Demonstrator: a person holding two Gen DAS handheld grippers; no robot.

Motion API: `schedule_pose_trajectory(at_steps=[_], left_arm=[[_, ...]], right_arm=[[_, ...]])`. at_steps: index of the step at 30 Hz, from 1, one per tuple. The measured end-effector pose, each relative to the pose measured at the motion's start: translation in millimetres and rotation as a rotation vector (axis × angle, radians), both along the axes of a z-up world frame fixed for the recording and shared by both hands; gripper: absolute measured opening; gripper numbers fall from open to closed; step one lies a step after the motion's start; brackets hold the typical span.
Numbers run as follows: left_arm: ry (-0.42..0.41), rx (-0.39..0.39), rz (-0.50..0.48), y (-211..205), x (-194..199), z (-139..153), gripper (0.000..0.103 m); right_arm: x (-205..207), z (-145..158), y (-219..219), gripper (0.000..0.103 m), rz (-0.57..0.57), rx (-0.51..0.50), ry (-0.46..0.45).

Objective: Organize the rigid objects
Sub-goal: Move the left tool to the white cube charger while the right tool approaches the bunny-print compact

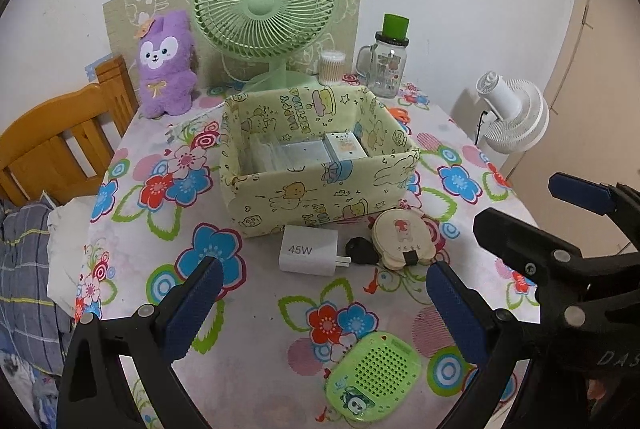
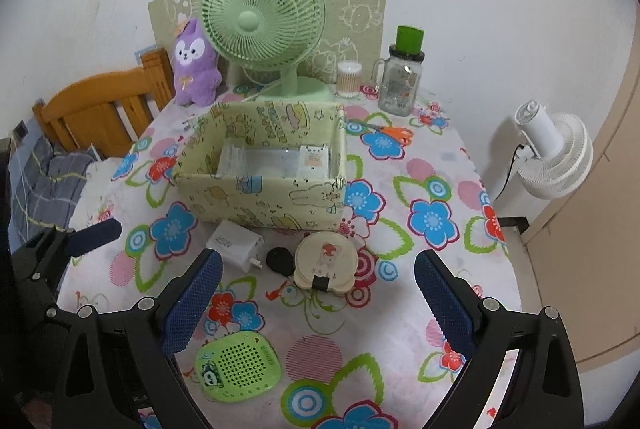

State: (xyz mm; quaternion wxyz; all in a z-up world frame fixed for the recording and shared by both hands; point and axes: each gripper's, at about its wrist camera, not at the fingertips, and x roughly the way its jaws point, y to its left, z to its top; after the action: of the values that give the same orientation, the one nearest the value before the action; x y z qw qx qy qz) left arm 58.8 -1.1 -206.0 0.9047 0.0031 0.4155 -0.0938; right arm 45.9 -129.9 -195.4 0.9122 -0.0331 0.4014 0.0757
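With a few flat packets and a small carton already inside the cartoon-print box (image 1: pixel 320 185), the 45W charger (image 1: pixel 309 249), black key fob (image 1: pixel 362 250), round beige case (image 1: pixel 404 237) and green speaker-like gadget (image 1: pixel 374 375) still lie ahead of the left gripper (image 1: pixel 320 305) and right gripper (image 2: pixel 320 303), both spread wide and empty.

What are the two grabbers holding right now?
Nothing. The left gripper and the right gripper are both open with nothing between their fingers; the white charger and the green case lie loose on the table.
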Motion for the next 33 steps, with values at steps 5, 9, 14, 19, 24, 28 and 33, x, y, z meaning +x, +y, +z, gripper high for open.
schedule_pose_trajectory(at_steps=[5, 9, 14, 19, 24, 28, 33], left_arm=[[-0.002, 0.013, -0.019, -4, 7, -11, 0.103], [0.004, 0.021, -0.025, -6, 15, -22, 0.103], [0.006, 0.040, -0.035, -10, 25, -36, 0.103], [-0.019, 0.093, -0.079, -20, 32, -47, 0.103], [-0.014, 0.124, -0.127, -26, 40, -62, 0.103], [0.012, 0.106, -0.121, -24, 48, -74, 0.103], [0.018, 0.105, -0.114, -23, 56, -86, 0.103]], right_arm=[[8, -14, -3, 0.098, -0.014, 0.015, 0.029], [14, -26, -5, 0.098, -0.020, 0.010, 0.049], [23, -42, -8, 0.098, -0.035, 0.013, 0.069], [33, -57, -11, 0.098, -0.035, 0.013, 0.079], [41, -74, -13, 0.098, -0.048, 0.009, 0.104], [46, -83, -15, 0.098, -0.051, 0.017, 0.120], [52, -95, -16, 0.098, -0.054, 0.015, 0.132]])
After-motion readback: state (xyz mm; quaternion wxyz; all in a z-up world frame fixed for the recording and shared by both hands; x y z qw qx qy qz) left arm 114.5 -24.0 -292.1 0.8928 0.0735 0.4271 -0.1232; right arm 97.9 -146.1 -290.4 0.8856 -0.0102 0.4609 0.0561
